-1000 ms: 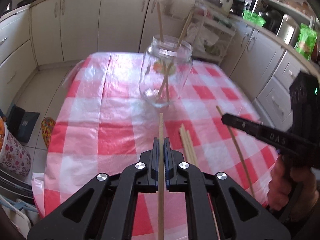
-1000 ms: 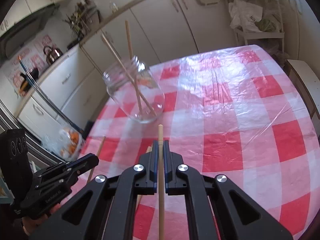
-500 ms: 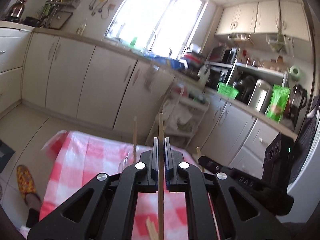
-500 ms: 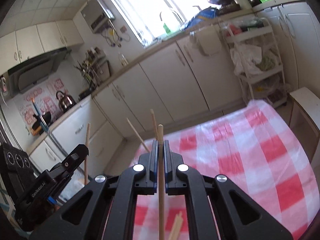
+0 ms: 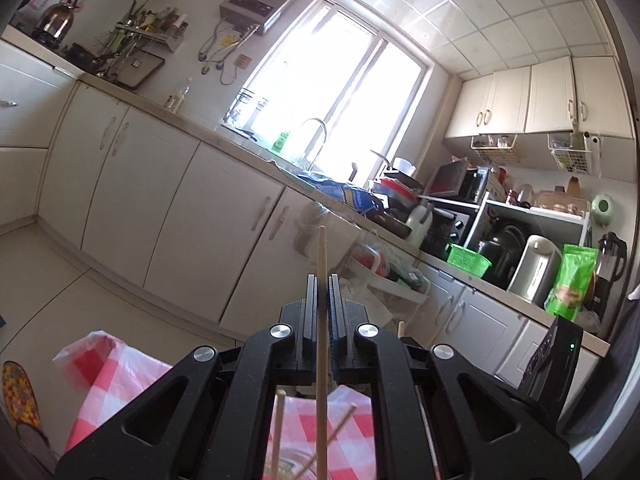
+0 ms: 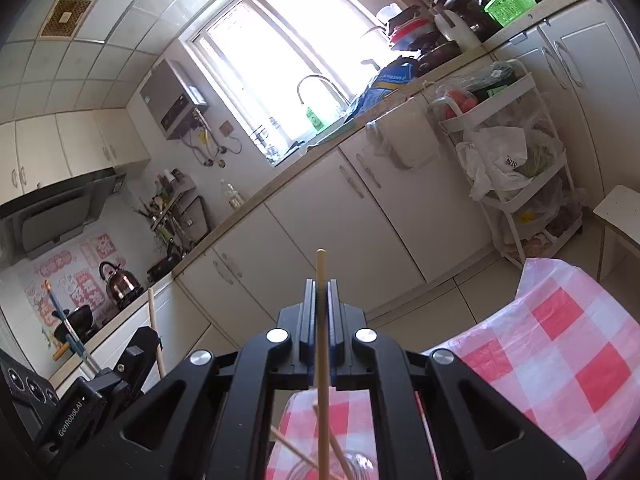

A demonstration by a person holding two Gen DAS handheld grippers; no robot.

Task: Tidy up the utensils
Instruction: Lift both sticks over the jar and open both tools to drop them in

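My left gripper [image 5: 322,280] is shut on a wooden chopstick [image 5: 321,340] that runs up between its pads and sticks out past the tips. My right gripper [image 6: 321,285] is likewise shut on another chopstick [image 6: 322,360]. Both are held high and roughly level above the red-and-white checked tablecloth [image 6: 560,340]. Under them, at the bottom edge, the glass jar [image 6: 356,466] shows only its rim, with two chopsticks [image 5: 277,424] leaning in it. In the right wrist view the left gripper [image 6: 146,338] shows at lower left with its stick [image 6: 155,332].
Cream cabinets [image 5: 160,208] and a counter with a sink under the bright window [image 5: 328,92] fill the background. A white trolley [image 6: 516,160] with bags stands by the table's far end. A patterned slipper [image 5: 18,396] lies on the floor at left.
Both grippers have risen and tilted up from looking down at the table to nearly level. The jar has slid to the bottom of each view. Each gripper still holds its chopstick.
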